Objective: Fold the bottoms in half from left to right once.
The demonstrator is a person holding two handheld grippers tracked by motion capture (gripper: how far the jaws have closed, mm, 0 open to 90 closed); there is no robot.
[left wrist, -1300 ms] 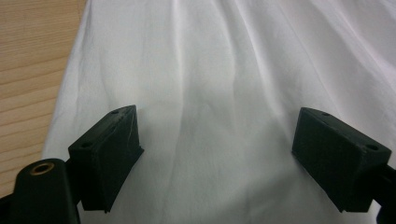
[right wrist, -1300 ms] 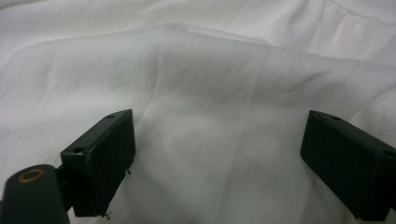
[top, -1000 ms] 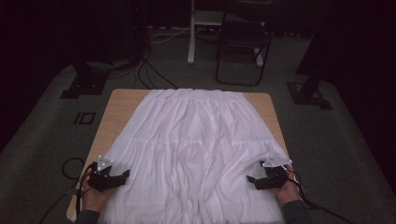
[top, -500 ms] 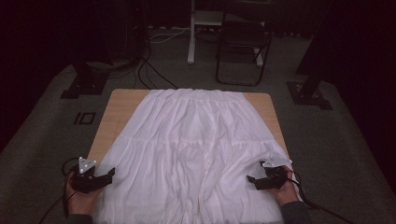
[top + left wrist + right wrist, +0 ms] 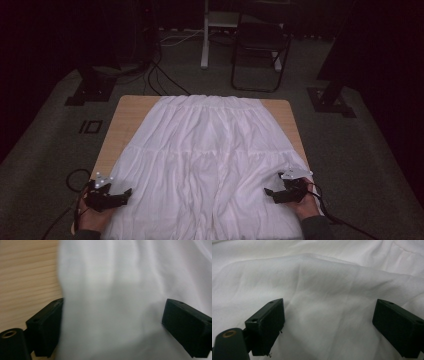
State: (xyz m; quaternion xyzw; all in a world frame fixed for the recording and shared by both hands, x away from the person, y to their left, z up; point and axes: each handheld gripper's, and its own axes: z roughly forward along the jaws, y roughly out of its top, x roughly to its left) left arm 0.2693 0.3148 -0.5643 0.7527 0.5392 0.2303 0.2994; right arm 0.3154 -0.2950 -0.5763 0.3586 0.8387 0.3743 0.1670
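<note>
A dark room with grey carpet is holding a wooden bench in its middle. A white skirt is lying spread flat over most of the bench, its gathered waist at the far edge and its wide hem hanging toward the person. Soft folds are running down its middle.

The left tool is sitting at the near left edge of the skirt. Its jaws are standing wide apart and have just been opening, with loose cloth lying between them but not pinched.

The right tool is resting on the near right part of the skirt. Its jaws are spread wide too, gripping nothing.

A black chair is standing behind the bench.
</note>
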